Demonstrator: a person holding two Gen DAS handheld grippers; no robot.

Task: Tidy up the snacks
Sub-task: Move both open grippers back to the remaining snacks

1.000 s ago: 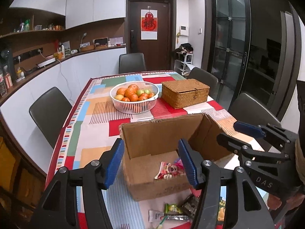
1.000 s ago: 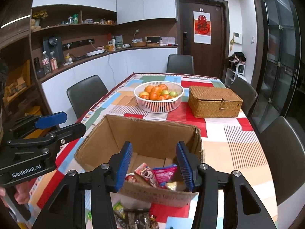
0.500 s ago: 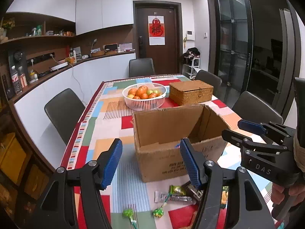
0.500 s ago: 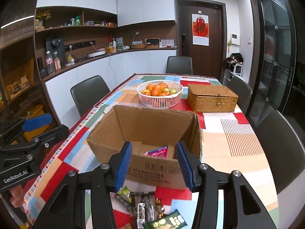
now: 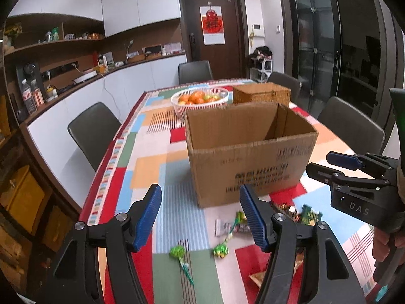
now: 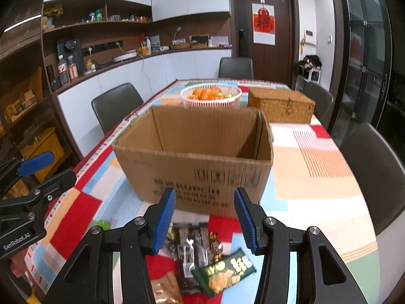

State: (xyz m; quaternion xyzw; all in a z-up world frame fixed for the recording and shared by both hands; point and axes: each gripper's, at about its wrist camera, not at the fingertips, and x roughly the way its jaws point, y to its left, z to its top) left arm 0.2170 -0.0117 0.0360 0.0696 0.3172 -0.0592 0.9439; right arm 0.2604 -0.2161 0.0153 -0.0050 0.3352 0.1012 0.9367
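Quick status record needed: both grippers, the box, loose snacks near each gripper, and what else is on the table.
left gripper: open, empty, above the table
right gripper: open, empty, over the snack pile
cardboard box: upright, top open, contents hidden
by left gripper: green lollipops, small wrappers
by right gripper: green snack packet, dark packets
behind box: fruit basket, wicker box

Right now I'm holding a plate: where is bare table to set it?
Bare cloth lies right of the cardboard box, below the wicker box; also left of it, toward the table edge. Crowded: snack packets and lollipops in front.
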